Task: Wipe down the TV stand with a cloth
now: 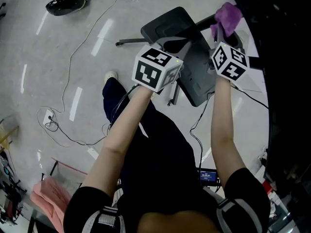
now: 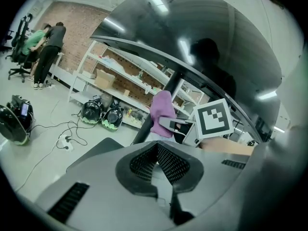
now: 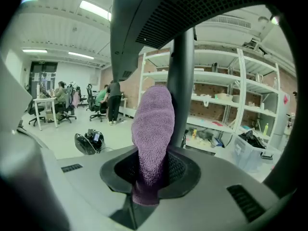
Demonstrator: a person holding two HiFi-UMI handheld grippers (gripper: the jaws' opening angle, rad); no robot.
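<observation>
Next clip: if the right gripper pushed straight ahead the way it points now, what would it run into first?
Shut on the purple cloth, the right gripper points at the TV stand's dark upright post. The cloth would likely press on that post first; whether they already touch is unclear.

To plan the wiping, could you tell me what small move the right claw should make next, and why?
Probably press the cloth against the stand's pole and slide it along. The right claw is shut on the cloth, which stands right before the pole; contact is unclear. The left claw is shut, empty.
</observation>
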